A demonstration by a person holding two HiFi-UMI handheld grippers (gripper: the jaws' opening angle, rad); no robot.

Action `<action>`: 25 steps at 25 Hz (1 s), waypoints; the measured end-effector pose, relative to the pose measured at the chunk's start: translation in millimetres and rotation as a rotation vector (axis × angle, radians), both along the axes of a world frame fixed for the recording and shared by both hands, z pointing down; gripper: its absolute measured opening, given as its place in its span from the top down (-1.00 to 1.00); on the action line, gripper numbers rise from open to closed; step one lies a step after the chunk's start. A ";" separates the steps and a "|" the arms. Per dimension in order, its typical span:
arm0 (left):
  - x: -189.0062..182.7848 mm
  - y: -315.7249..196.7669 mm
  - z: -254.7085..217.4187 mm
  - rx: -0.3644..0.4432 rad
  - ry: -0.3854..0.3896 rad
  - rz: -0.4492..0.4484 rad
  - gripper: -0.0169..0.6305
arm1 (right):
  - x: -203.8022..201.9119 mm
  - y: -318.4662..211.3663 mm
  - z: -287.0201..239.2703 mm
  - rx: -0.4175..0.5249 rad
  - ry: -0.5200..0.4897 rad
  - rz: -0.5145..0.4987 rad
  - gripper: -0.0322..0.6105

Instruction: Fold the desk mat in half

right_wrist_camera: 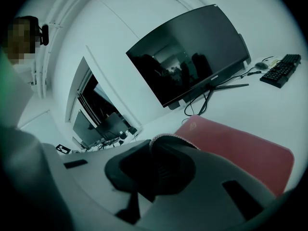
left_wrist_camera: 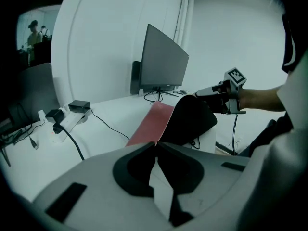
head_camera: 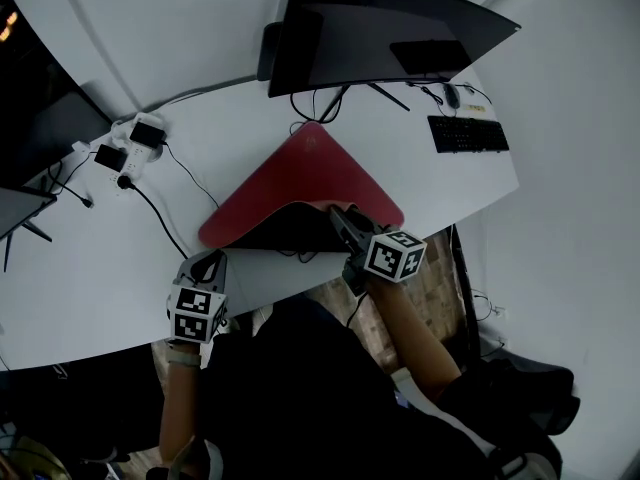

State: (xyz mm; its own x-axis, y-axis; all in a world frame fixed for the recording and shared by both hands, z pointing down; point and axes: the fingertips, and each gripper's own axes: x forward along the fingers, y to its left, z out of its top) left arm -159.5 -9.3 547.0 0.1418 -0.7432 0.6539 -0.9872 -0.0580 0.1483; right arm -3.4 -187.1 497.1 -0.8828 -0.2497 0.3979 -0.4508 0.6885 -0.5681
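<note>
The red desk mat lies on the white desk in front of the monitor. Its near right edge is lifted and curled over, showing the black underside. My right gripper is shut on that lifted edge; in the right gripper view the stitched mat edge sits between the jaws, with the red top beyond. My left gripper hovers at the desk's front edge, left of the mat, apart from it. Its jaws meet tip to tip with nothing in them. The left gripper view shows the raised black flap.
A curved monitor stands behind the mat, with a keyboard and mouse to its right. A power strip with plugs and black cables lie to the left. Another screen stands at the far left.
</note>
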 end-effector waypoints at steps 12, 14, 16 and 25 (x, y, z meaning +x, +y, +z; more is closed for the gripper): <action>-6.8 -32.8 7.2 -0.057 -0.023 -0.182 0.92 | -25.4 -56.0 20.5 -0.042 0.001 -0.147 0.80; -8.6 -37.6 8.3 -0.062 -0.029 -0.207 0.92 | -29.2 -64.7 23.7 -0.046 0.004 -0.164 0.80; -10.8 -42.6 8.6 -0.069 -0.038 -0.230 0.92 | -34.4 -72.7 26.7 -0.049 0.007 -0.186 0.80; -19.7 -59.5 12.4 -0.086 -0.068 -0.321 0.92 | -57.1 -97.2 37.8 -0.047 0.023 -0.269 0.80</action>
State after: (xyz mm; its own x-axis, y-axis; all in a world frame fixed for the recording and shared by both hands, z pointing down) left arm -179.2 -68.8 559.5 -0.1362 -0.6843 0.7164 -0.9609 0.2673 0.0727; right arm -60.5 -284.3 535.0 -0.9055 0.0119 0.4242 -0.2682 0.7585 -0.5939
